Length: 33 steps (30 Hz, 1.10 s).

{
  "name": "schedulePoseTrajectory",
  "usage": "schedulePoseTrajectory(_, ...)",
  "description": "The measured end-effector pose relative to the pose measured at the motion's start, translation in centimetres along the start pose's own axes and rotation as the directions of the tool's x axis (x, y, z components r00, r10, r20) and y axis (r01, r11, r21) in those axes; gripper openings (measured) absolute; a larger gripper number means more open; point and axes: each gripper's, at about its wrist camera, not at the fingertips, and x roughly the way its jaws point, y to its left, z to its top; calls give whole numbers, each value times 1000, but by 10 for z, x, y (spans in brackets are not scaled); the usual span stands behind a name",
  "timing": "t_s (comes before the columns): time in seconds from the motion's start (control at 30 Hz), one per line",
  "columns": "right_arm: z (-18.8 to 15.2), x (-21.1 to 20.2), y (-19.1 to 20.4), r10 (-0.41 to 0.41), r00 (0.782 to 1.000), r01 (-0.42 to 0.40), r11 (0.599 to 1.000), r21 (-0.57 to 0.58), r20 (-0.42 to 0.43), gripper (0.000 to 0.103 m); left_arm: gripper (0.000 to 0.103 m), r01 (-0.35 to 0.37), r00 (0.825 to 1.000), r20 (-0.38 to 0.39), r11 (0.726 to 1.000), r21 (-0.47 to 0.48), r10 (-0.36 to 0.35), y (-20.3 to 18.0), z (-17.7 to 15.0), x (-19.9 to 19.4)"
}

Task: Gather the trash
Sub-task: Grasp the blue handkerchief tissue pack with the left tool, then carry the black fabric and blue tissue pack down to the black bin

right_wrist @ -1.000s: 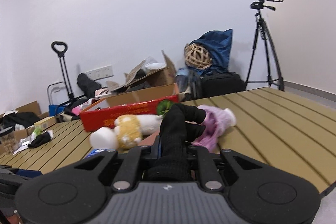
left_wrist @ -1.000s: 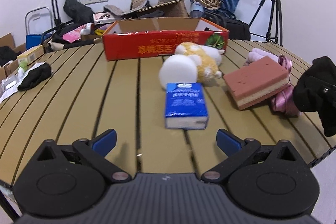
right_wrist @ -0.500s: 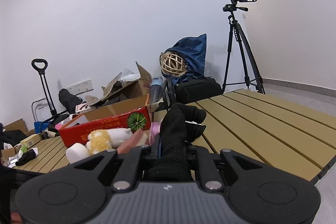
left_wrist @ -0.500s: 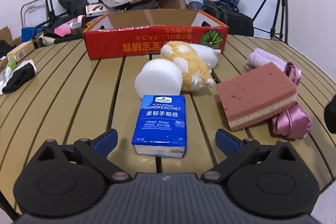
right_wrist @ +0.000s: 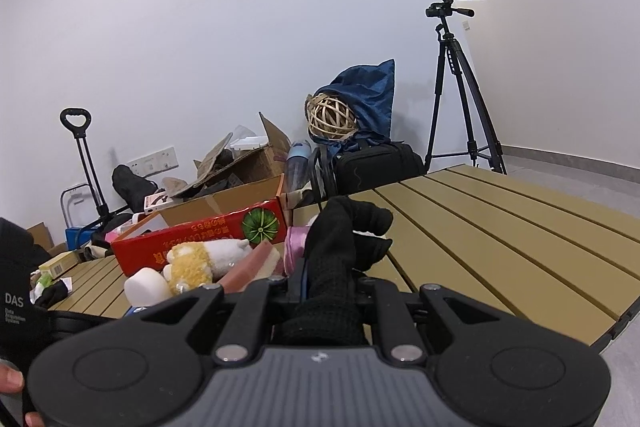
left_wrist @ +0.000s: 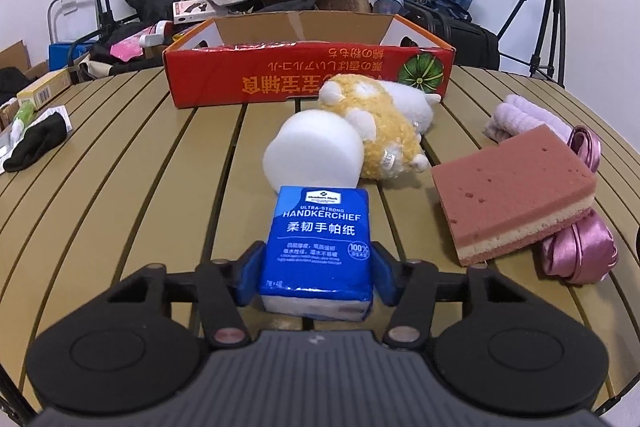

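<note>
My left gripper (left_wrist: 316, 279) is shut on a blue handkerchief tissue pack (left_wrist: 320, 239), its blue fingers pressed on both sides, low over the slatted table (left_wrist: 120, 187). My right gripper (right_wrist: 326, 287) is shut on a black glove (right_wrist: 340, 247) and holds it above the table's right side. A red cardboard box (left_wrist: 308, 67) with an open top stands at the back of the table; it also shows in the right wrist view (right_wrist: 200, 239).
On the table lie a white foam cylinder (left_wrist: 312, 155), a yellow-white plush toy (left_wrist: 380, 123), a pink sponge (left_wrist: 516, 199), pink ribbon (left_wrist: 576, 247), a lilac cloth (left_wrist: 520, 115) and a second black glove (left_wrist: 36, 143). A tripod (right_wrist: 456, 87) and clutter stand behind.
My left gripper moved forward around the tissue pack and closed on it. My right gripper rose and swung with the glove, so more wall and tripod show.
</note>
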Motion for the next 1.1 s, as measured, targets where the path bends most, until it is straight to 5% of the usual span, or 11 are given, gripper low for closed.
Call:
schedulePoseTrajectory(0.6, -1, -8, 7, 41, 999, -41, 999, -18, 5, 12, 53, -11, 1000, 29, 1000, 2, 11, 4, -6, -27)
schedulePoseTrajectory(1.1, -3, -45, 15, 121, 992, -120, 992, -36, 30, 12, 53, -6, 997, 79, 999, 37, 3, 2, -27, -100)
